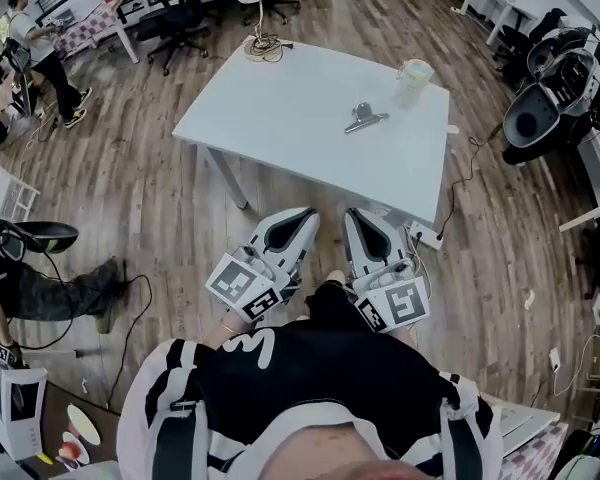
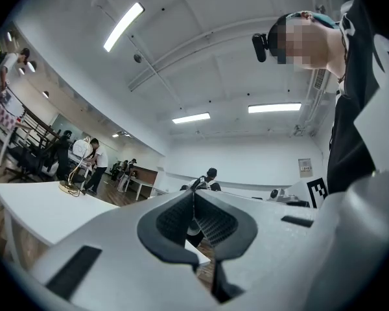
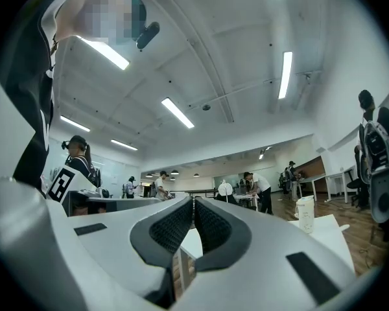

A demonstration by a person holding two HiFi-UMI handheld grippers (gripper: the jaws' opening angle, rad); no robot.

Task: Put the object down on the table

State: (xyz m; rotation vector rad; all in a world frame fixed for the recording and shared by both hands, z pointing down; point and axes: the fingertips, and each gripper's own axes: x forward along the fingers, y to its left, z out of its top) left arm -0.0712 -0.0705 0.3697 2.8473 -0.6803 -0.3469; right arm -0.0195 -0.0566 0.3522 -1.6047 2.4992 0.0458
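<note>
A white table (image 1: 280, 98) stands ahead of me on the wood floor. On it lie a silver metal clip (image 1: 364, 118), a pale cup (image 1: 414, 76) near the far right corner and a coil of cable (image 1: 265, 46) at the far edge. My left gripper (image 1: 308, 216) and right gripper (image 1: 352, 214) are side by side close to my body, short of the table's near edge and pointing toward it. In the left gripper view my left gripper (image 2: 193, 196) is shut with nothing between its pads. My right gripper (image 3: 193, 203) is likewise shut and empty, with the cup (image 3: 305, 214) off to its right.
A power strip (image 1: 425, 236) and cables lie on the floor by the table's near right leg. Black office chairs (image 1: 180, 18) stand beyond the table, bulky black equipment (image 1: 550, 98) at the right. A person sits at the left (image 1: 40, 283); another stands at the far left (image 1: 40, 53).
</note>
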